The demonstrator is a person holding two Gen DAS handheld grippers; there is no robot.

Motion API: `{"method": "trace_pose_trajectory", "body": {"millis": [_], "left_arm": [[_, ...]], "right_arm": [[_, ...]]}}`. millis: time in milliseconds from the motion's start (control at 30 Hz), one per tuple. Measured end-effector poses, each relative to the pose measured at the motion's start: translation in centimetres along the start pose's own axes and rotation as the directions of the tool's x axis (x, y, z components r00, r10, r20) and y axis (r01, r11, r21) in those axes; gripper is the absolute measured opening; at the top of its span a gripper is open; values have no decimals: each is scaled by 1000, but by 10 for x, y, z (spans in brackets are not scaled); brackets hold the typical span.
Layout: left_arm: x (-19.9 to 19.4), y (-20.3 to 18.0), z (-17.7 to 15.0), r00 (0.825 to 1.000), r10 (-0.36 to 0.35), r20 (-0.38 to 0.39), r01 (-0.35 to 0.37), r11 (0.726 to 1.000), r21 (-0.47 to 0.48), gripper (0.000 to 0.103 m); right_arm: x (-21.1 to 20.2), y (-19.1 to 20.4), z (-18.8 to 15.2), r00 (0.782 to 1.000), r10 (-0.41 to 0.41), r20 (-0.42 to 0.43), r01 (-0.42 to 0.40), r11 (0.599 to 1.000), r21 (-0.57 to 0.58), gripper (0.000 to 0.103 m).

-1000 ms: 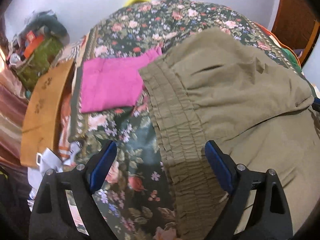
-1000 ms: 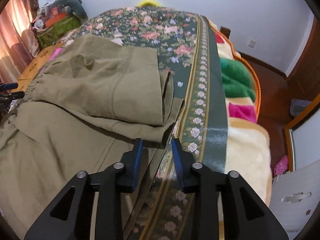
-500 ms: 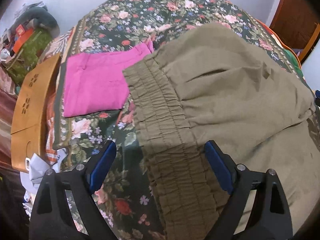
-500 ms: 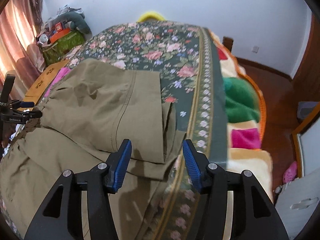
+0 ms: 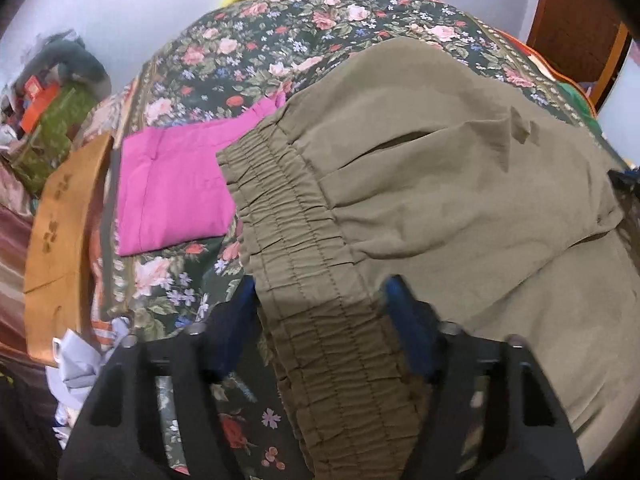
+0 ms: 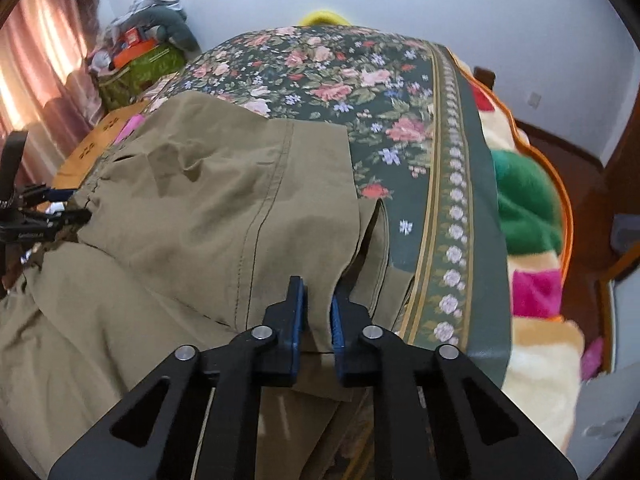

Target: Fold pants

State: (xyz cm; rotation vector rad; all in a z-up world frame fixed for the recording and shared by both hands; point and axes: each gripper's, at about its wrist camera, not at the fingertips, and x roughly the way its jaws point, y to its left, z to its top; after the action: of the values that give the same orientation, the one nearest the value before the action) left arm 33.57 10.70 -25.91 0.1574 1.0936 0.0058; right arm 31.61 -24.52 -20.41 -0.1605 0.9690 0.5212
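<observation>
Olive-green pants (image 5: 440, 184) lie partly folded on a floral bedspread (image 5: 256, 44). Their gathered elastic waistband (image 5: 304, 264) runs between the blue pads of my left gripper (image 5: 320, 308), which straddles it with the jaws still apart. In the right wrist view the pants (image 6: 208, 208) show a folded leg end. My right gripper (image 6: 318, 312) is nearly closed on the folded hem edge (image 6: 320, 280). The left gripper (image 6: 44, 216) shows at the far left of that view, at the waistband.
Folded pink pants (image 5: 176, 184) lie on the bed left of the waistband. A wooden board (image 5: 64, 216) and cluttered bags (image 5: 48, 120) stand past the bed's left edge. Bright blankets (image 6: 528, 208) hang on the right side, near wooden furniture (image 6: 592, 264).
My left gripper has moved forward over the waistband and its jaws have narrowed around it. My right gripper went from open to nearly closed on the folded hem edge.
</observation>
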Motion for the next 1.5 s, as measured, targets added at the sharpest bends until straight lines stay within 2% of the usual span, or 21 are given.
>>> {"method": "trace_pose_trajectory", "body": {"millis": [67, 167, 300, 433, 600, 767, 900, 933, 1033, 1100, 1167, 1267, 1433, 1500], "left_arm": [[-5, -4, 0, 999, 42, 31, -43, 999, 18, 53], [-10, -4, -2, 995, 76, 63, -78, 997, 20, 53], [-9, 5, -3, 995, 74, 64, -73, 997, -25, 53], [-1, 13, -4, 998, 46, 42, -43, 996, -76, 53], [4, 14, -7, 999, 38, 32, -34, 994, -102, 59], [3, 24, -6, 1000, 0, 23, 3, 992, -125, 68], [-9, 28, -5, 1000, -16, 20, 19, 992, -125, 69], [-14, 27, -4, 1000, 4, 25, -2, 994, -111, 69], [-32, 29, -1, 998, 33, 60, -28, 997, -76, 71], [-43, 34, 3, 996, 35, 83, -28, 996, -80, 76], [-51, 41, 10, 994, 32, 105, -22, 995, -96, 78], [-56, 52, 22, 991, 45, 124, -30, 992, -122, 80], [-44, 69, 45, 992, 50, 118, -28, 983, -182, 83], [-32, 75, 53, 994, 47, 102, -25, 978, -208, 84]], "right_arm": [[-5, 3, 2, 999, -24, 24, 25, 999, -31, 9], [-13, 6, 6, 996, -51, 74, 56, 997, -60, 7], [-15, 6, 12, 991, -77, 112, 84, 995, -59, 5], [7, 3, 12, 994, -101, 52, 104, 993, -58, 4], [27, -7, 9, 993, -112, -32, 111, 994, -24, 4], [24, -9, 12, 993, -99, -61, 98, 995, -15, 4], [8, -6, 18, 992, -117, -50, 114, 992, -58, 6], [2, -6, 20, 993, -113, -42, 110, 992, -60, 7], [-15, -6, 28, 995, -100, 1, 100, 994, -53, 21], [-29, -5, 38, 995, -95, 44, 97, 994, -55, 33], [-39, -3, 47, 992, -94, 82, 99, 993, -59, 36], [-45, -2, 63, 990, -79, 120, 85, 995, -48, 48], [-36, -3, 88, 987, -60, 146, 66, 997, -32, 51], [-26, -3, 95, 988, -61, 140, 66, 997, -32, 56]]}}
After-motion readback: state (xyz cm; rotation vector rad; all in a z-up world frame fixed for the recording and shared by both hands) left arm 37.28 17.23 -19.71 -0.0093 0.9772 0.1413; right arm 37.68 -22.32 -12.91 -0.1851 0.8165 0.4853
